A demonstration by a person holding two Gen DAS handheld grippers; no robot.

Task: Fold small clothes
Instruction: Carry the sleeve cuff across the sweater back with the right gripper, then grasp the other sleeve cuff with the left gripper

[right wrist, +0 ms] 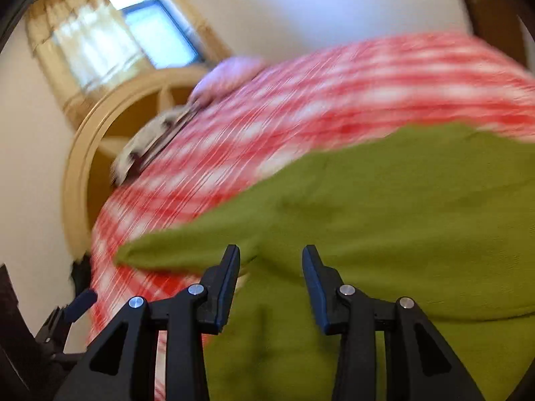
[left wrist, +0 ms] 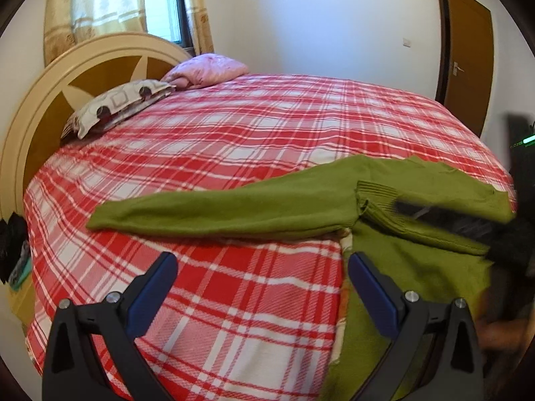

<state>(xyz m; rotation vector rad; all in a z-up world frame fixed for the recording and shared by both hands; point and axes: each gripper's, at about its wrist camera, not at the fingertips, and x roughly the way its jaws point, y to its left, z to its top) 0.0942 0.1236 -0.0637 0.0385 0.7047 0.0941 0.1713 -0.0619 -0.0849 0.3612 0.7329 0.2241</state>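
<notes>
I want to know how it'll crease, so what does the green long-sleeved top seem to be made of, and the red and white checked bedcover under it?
The green long-sleeved top looks like a soft, matte fine knit: ribbed bands show at the cuff. The red and white checked bedcover looks like flat woven cloth, perhaps cotton, matte, with a visible weave.

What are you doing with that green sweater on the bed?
A person with a gripper in each hand is folding a green sweater on the bed's red checked cover. One sleeve lies stretched out to the side. The left gripper hangs wide open over the cover beside the sweater, holding nothing. The right gripper is open above the sweater, nothing between its fingers. That view is blurred.
</notes>
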